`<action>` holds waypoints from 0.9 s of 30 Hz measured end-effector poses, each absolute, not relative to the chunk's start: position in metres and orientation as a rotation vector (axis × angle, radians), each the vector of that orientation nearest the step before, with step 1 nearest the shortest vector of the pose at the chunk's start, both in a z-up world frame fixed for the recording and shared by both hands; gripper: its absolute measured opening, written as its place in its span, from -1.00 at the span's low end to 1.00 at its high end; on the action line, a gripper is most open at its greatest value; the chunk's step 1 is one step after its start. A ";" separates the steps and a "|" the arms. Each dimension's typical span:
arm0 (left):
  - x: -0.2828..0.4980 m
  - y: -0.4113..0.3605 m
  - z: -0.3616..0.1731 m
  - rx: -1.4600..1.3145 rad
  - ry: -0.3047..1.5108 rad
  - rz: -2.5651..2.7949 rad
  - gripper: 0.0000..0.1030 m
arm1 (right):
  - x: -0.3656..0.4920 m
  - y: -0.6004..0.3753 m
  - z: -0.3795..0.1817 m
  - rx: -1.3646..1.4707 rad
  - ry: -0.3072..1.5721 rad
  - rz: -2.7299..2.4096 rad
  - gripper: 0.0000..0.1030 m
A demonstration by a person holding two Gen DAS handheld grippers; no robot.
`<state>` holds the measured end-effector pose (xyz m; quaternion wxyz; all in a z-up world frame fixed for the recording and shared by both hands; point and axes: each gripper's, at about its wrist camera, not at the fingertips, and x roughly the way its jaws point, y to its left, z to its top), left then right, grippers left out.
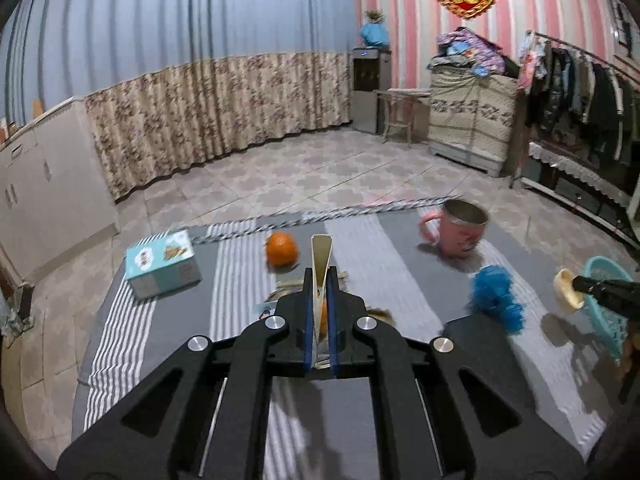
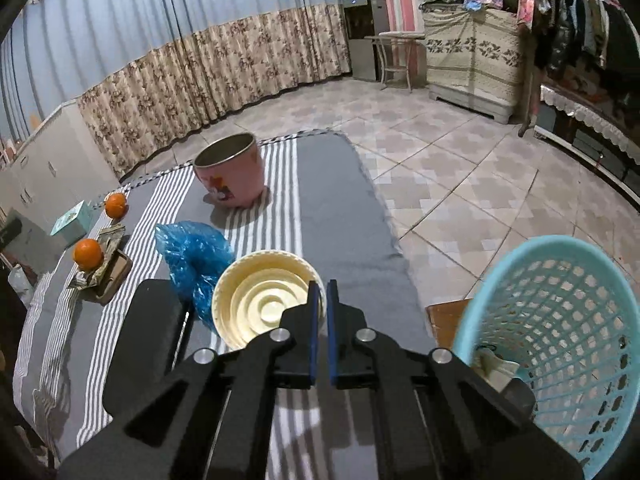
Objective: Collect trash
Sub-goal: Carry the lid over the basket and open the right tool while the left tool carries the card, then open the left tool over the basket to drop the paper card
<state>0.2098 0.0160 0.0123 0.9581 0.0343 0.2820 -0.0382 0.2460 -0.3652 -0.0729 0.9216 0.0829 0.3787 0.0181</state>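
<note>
My left gripper (image 1: pixel 321 276) is shut on a flat gold-white wrapper (image 1: pixel 321 256) and holds it above the striped cloth (image 1: pixel 400 248). My right gripper (image 2: pixel 322 292) is shut on the rim of a cream plastic lid (image 2: pixel 260 304), held above the table beside the light blue mesh basket (image 2: pixel 560 320); the lid (image 1: pixel 568 288) and basket (image 1: pixel 608 300) also show at the right in the left wrist view. A crumpled blue plastic bag (image 2: pixel 192 256) lies on the cloth left of the lid; it also shows in the left wrist view (image 1: pixel 496 296). Some paper trash (image 2: pixel 496 366) lies inside the basket.
A pink cup (image 2: pixel 232 172) stands at the far end of the cloth. Two oranges (image 2: pixel 116 205) (image 2: pixel 87 254), a teal box (image 2: pixel 74 218) and a small wooden tray (image 2: pixel 116 276) with wrappers sit on the left. A black object (image 2: pixel 148 340) lies near my grippers. Tiled floor lies to the right.
</note>
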 end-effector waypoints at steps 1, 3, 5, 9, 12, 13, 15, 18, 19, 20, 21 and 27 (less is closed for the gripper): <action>0.207 0.007 0.018 0.078 0.563 -0.093 -0.92 | 0.242 -0.369 -0.071 0.173 0.772 0.031 -0.92; 0.203 -0.008 0.024 0.092 0.550 -0.120 -0.92 | 0.229 -0.382 -0.065 0.176 0.753 0.009 -0.92; 0.200 -0.029 0.028 0.101 0.544 -0.157 -0.92 | 0.215 -0.396 -0.059 0.166 0.736 -0.026 -0.92; 0.195 -0.075 0.032 0.130 0.530 -0.218 -0.92 | 0.185 -0.435 -0.047 0.181 0.706 -0.109 -0.92; 0.190 -0.119 0.030 0.150 0.529 -0.291 -0.92 | 0.161 -0.474 -0.044 0.180 0.694 -0.218 -0.92; 0.188 -0.131 0.029 0.157 0.529 -0.308 -0.92 | 0.156 -0.483 -0.045 0.182 0.693 -0.242 -0.92; 0.183 -0.166 0.025 0.176 0.530 -0.365 -0.92 | 0.143 -0.505 -0.048 0.190 0.682 -0.298 -0.92; 0.177 -0.208 0.018 0.192 0.541 -0.443 -0.92 | 0.130 -0.532 -0.056 0.229 0.665 -0.357 -0.92; 0.174 -0.223 0.016 0.202 0.546 -0.468 -0.92 | 0.128 -0.539 -0.058 0.245 0.663 -0.366 -0.92; 0.170 -0.239 0.013 0.215 0.548 -0.496 -0.92 | 0.126 -0.546 -0.062 0.259 0.661 -0.381 -0.92; 0.166 -0.254 0.012 0.224 0.547 -0.519 -0.92 | 0.126 -0.549 -0.064 0.264 0.660 -0.391 -0.92; 0.146 -0.328 0.012 0.245 0.536 -0.658 -0.92 | 0.115 -0.577 -0.077 0.315 0.653 -0.439 -0.92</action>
